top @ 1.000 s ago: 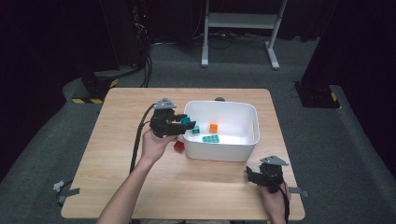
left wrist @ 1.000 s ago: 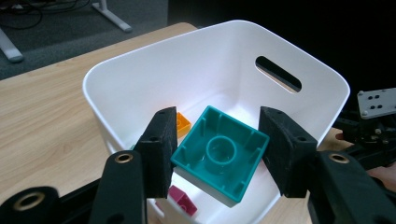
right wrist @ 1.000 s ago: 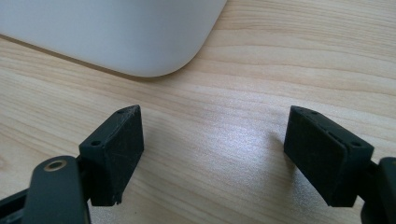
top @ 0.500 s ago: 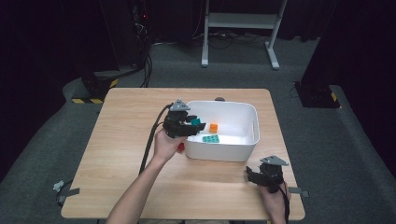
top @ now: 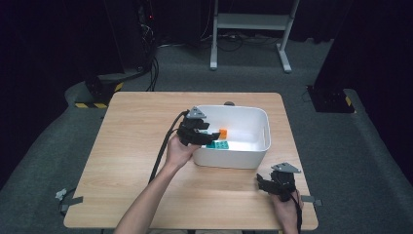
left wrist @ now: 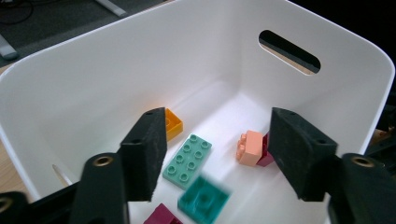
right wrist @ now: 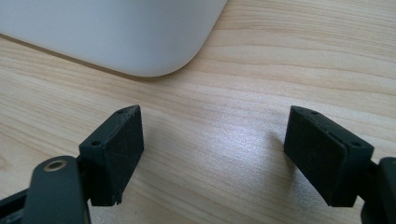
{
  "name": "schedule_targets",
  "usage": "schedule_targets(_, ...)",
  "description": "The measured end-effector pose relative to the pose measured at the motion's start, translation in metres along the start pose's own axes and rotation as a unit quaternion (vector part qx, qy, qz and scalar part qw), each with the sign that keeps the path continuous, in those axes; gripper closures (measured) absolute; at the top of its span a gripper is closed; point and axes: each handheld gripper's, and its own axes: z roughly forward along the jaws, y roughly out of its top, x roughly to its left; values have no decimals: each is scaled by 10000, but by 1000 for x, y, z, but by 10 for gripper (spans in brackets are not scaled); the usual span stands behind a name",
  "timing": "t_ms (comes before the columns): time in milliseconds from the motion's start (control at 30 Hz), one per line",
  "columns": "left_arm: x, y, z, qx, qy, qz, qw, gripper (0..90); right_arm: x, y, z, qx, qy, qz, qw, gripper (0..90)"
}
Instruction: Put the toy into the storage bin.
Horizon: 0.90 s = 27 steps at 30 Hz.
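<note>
- Currently in the release step: left gripper (top: 208, 138) over the near-left corner of the bin (top: 243, 109), pointing down into it.
- Jaws just opened, now wide apart, with nothing pressed between the pads. Teal brick (left wrist: 203, 199) below and between the jaws, blurred, judged to be dropping free toward the bin floor.
- Teal brick: square, studded on top, dark teal plastic. Edges smeared by motion, so stud count not readable.
- Already on the bin floor: flat teal plate (left wrist: 187, 161) with two rows of studs, orange brick (left wrist: 172, 123) partly behind one jaw, peach brick (left wrist: 248, 148) touching a dark red brick (left wrist: 266, 156), maroon brick (left wrist: 161, 215) at the bottom edge of the left gripper view.
- Right gripper (top: 272, 184): low over the table (top: 136, 126), just beside the bin's near right corner, jaws wide apart, holding nothing.
- Next move, as judged: lift the left gripper straight up clear of the rim before swinging out, jaws kept apart, then locate the next loose brick.
- Risk: clipping the bin wall on the way out and shifting the bin.
</note>
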Motion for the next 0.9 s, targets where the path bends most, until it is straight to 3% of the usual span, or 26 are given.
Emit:
schedule_targets(300, 0, -7, -21, -158, 99, 33, 9998, 301, 0, 0, 0, -1, 3, -1, 10000, 201)
schedule_targets(400, 4, -10, -29, -263, 126, -54, 9996, 296, 0, 0, 0, 0, 3, 0, 10000, 201)
schedule_targets(433, 9, -15, -37, -407, 59, -244, 9989, 292, 0, 0, 0, 0, 3, -1, 10000, 201)
schedule_targets(467, 11, -16, -40, -443, 51, -275, 9986, 288, 0, 0, 0, 1, 3, -1, 10000, 201)
schedule_targets(600, 17, -26, -57, -620, 156, -376, 9972, 284, 0, 0, 0, 0, 3, -1, 10000, 201)
schedule_targets(767, 23, -36, -73, -583, 328, -365, 9971, 287, 0, 0, 0, -1, 3, -1, 10000, 201)
schedule_targets(900, 27, -47, -89, -719, 406, -469, 9955, 287, 0, 0, 0, -1, 2, -2, 10000, 201)
